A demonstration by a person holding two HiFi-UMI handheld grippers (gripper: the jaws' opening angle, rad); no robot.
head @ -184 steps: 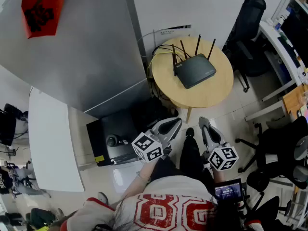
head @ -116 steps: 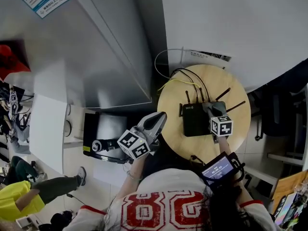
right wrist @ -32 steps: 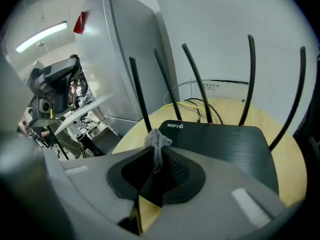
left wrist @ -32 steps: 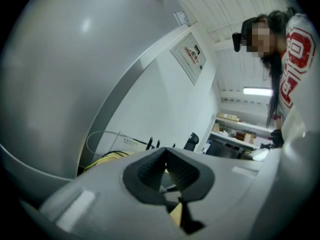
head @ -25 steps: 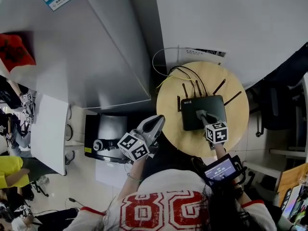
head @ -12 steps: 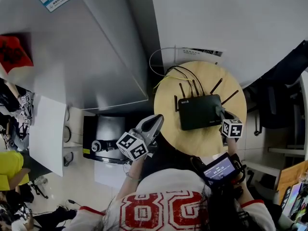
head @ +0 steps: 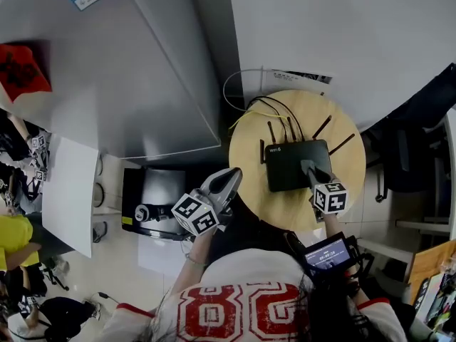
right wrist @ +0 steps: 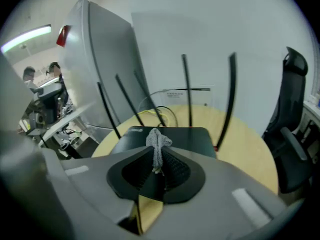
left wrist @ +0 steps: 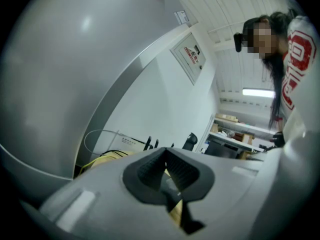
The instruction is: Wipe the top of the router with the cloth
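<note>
Head view, router point(head: 288, 166): black, lying flat on the round wooden table point(head: 285, 209), with its antennas pointing to the far side.
Head view, cables point(head: 260, 109): yellow and black, looping off the table's far left edge.
Head view, right gripper point(head: 309, 168): you hold it over the router's right part, tips down on the top, marker cube toward you.
Head view, left gripper point(head: 233, 174): you hold it left of the table, off its edge and well apart from the router.
Left gripper view, left gripper point(left wrist: 165, 152): your jaws meet at the tips with nothing between them. Past them you see a strip of the table point(left wrist: 107, 156) and a grey cabinet point(left wrist: 60, 74) on the left.
Right gripper view, right gripper point(right wrist: 159, 165): your jaws are clamped together on the cloth.
Right gripper view, cloth point(right wrist: 157, 143): a grey bunch sticking out beyond the pads, over the near edge of the router point(right wrist: 187, 136). You cannot tell from here whether it touches.
Right gripper view, antennas point(right wrist: 186, 89): standing up at the router's far edge.
Right gripper view, chair point(right wrist: 292, 119): black, to the right, beyond the table point(right wrist: 247, 151).
</note>
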